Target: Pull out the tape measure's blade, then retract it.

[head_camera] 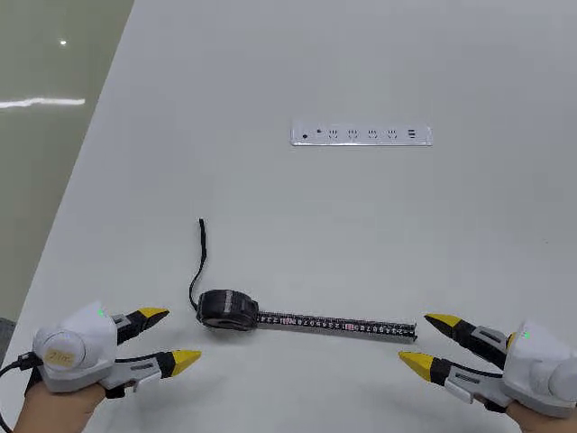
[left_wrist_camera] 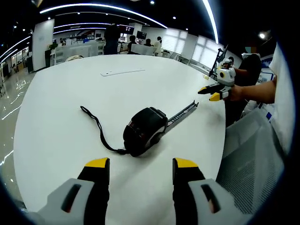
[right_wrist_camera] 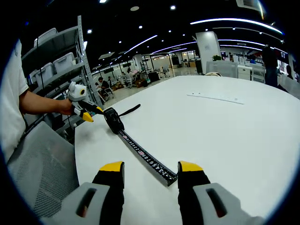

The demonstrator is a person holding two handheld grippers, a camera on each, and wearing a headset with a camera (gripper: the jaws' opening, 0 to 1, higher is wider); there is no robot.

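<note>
Tape measure (head_camera: 227, 308) lies on the white surface (head_camera: 361, 216) with its blade (head_camera: 335, 324) already drawn out flat. Both the left gripper (head_camera: 180, 336) and right gripper (head_camera: 415, 338) hover nearby, fingers (head_camera: 187, 361) spread, holding nothing; retracting remains to be done.

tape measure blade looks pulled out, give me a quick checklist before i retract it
1. Blade extended: ok; the blade lies flat on the table, out of the case.
2. Left gripper open, aimed at the case: ok, apart from it.
3. Right gripper open at the blade's end: ok, not clamped.
4. Strap out of the left gripper's jaws: ok, it lies loose on the table.
5. Blade lock released: cannot tell.
</note>
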